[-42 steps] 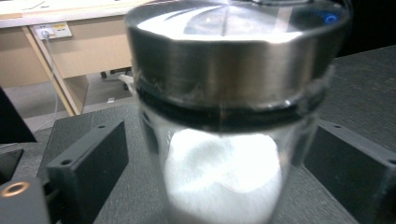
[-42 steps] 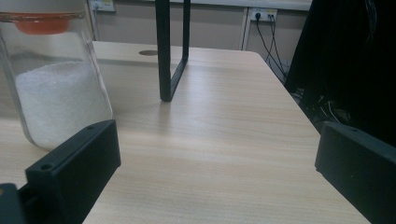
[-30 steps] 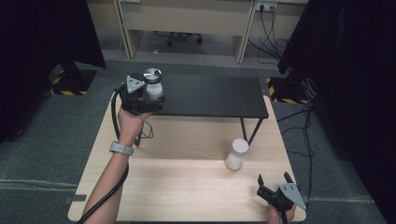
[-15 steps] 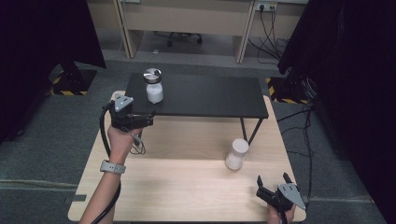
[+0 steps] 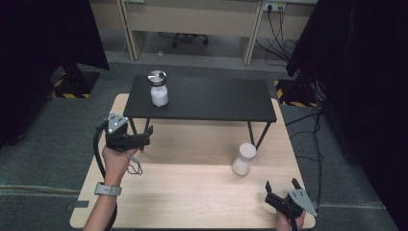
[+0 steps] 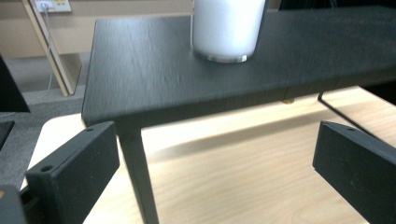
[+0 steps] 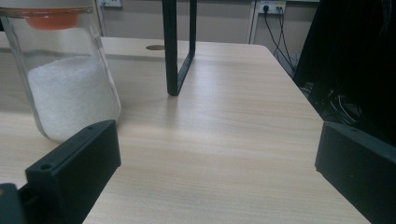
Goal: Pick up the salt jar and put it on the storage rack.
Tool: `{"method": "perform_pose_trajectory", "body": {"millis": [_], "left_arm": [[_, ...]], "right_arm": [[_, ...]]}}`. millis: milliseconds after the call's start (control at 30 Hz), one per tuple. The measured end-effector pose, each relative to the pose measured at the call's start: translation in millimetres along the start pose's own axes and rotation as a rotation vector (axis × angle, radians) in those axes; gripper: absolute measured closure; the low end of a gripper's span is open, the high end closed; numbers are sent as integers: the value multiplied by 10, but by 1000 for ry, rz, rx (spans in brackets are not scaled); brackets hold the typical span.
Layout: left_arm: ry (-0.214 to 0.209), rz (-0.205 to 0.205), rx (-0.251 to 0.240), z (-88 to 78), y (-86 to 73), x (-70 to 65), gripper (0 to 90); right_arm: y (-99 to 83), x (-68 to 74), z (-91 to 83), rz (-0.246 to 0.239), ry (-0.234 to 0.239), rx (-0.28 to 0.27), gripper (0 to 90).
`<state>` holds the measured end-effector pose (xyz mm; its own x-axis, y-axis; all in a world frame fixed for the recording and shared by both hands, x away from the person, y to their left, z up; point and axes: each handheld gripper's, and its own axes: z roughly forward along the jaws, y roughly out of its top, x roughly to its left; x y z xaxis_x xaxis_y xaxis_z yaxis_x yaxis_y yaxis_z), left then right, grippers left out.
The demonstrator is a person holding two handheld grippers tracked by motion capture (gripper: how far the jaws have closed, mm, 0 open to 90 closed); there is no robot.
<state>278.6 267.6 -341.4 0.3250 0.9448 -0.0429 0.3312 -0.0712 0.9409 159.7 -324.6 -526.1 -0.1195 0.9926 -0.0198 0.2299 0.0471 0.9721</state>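
The clear glass jar with the silver metal lid (image 5: 158, 88), about half full of white powder, stands upright at the left end of the low black shelf (image 5: 211, 98) that sits on the pale wooden table (image 5: 192, 192). The left gripper (image 5: 139, 137) hangs just in front of that shelf's left front corner, below its top, jaws spread wide and holding nothing; in the left gripper view the jar's base (image 6: 227, 30) sits above and ahead between them. A second clear glass jar with a white lid (image 5: 243, 158), also holding white powder, stands on the table near the shelf's right leg. The right gripper (image 5: 281, 191) rests at the table's near right edge, jaws wide apart and empty, this jar (image 7: 65, 74) just ahead to its left.

Both jars are likely rigid, smooth and fairly heavy with powder, and breakable if dropped. A grip across the straight glass body below the lid looks safest, kept upright, since the rounded shoulder would let the jaws slide
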Motion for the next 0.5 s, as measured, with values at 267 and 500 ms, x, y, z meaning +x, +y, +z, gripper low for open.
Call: {"method": "perform_pose_trajectory", "body": {"millis": [267,500], "left_arm": [[20,-6,12,-106,-215,21,0],[33,-22,32,-191,-401,69,0]], "right_arm": [[2,-11,0,4,3,1,3],[8,-5,3,3,2,5,4]]}}
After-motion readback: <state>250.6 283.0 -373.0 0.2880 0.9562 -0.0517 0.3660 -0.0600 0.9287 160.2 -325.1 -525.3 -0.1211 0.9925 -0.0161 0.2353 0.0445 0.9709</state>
